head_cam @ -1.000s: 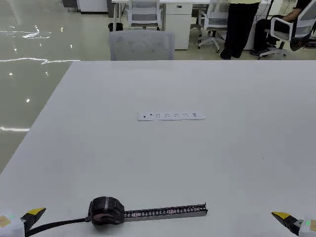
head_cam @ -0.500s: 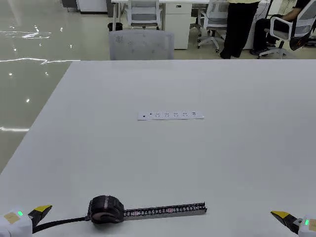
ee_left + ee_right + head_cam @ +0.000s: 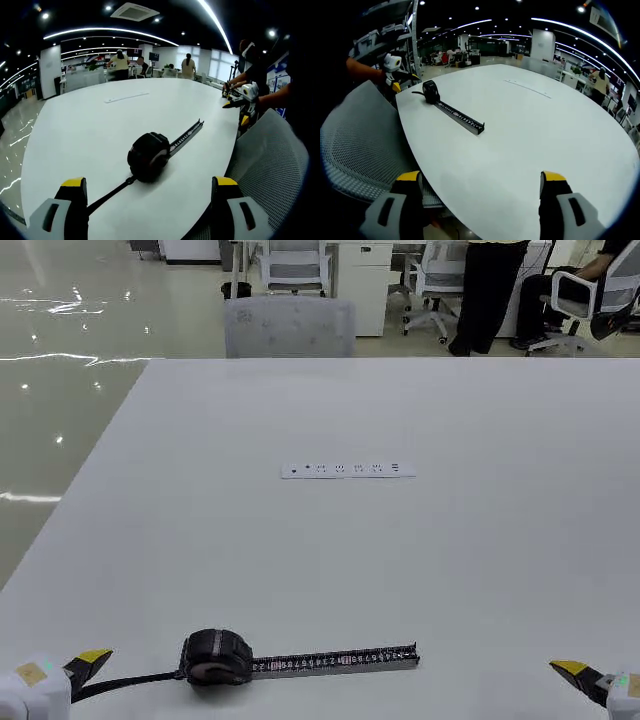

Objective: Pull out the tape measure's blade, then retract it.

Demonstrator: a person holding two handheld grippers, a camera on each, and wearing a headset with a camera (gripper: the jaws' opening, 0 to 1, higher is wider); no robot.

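A: While you look down in the head view, where's the tape measure (image 3: 215,657)?
B: Near your edge of the surface (image 3: 400,560), blade (image 3: 335,660) already out to your right, lying flat. One case, one blade, one strap (image 3: 140,680), one power strip (image 3: 347,470) well beyond.
A: Left gripper view?
B: Your left tongs (image 3: 147,187) gape wide, holding nothing. The case is just ahead, strap trailing between the jaws. Nudge the case and it may slide off that near edge.
A: Right gripper view?
B: Right tongs (image 3: 482,180) spread too, empty, well apart from the blade's tip. Let the blade go unguided and I'd expect it to whip back. Two tongs total.
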